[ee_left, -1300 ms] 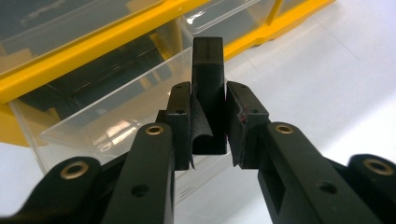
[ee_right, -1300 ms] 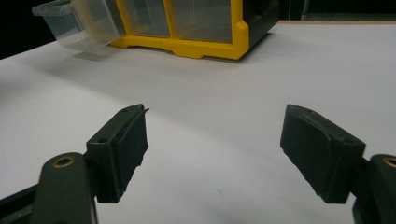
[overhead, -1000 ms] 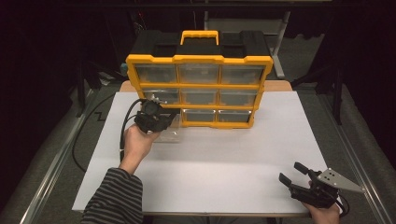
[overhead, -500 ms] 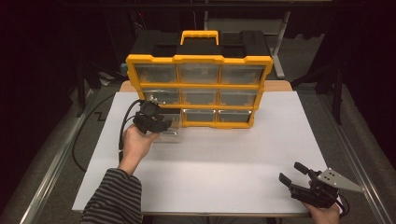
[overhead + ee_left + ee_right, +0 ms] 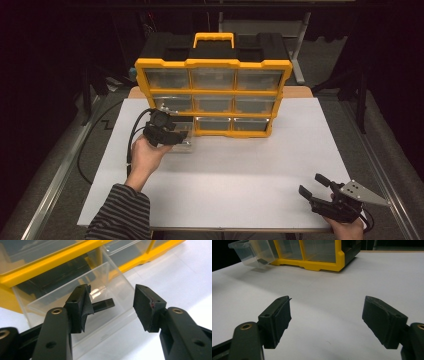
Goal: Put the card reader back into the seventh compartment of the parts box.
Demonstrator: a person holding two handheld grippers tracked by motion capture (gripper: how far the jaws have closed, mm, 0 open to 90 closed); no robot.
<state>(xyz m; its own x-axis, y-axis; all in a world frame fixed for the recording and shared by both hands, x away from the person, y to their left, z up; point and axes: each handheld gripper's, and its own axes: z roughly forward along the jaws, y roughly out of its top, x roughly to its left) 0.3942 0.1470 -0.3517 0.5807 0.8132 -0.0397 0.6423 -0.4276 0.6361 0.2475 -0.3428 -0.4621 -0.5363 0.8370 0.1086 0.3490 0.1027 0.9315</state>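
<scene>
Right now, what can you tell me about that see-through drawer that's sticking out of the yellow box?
The clear plastic drawer is pulled partway out of the bottom-left slot of the yellow organizer. It looks thin-walled and glossy, open on top, with a small dark flat piece lying inside. Its front end hangs out over the white table. The left hand-held gripper hovers open at its front.

A yellow organizer (image 5: 214,85) with clear drawers and a yellow handle stands at the far side of the white table (image 5: 240,165). The left gripper (image 5: 167,134) sits against its bottom-left corner, right at a clear drawer (image 5: 182,144) pulled out onto the table, a striped sleeve (image 5: 120,215) behind the hand. The right gripper (image 5: 314,187) rests well away at the near right edge, jaws spread, pointing toward the left gripper's side.
</scene>
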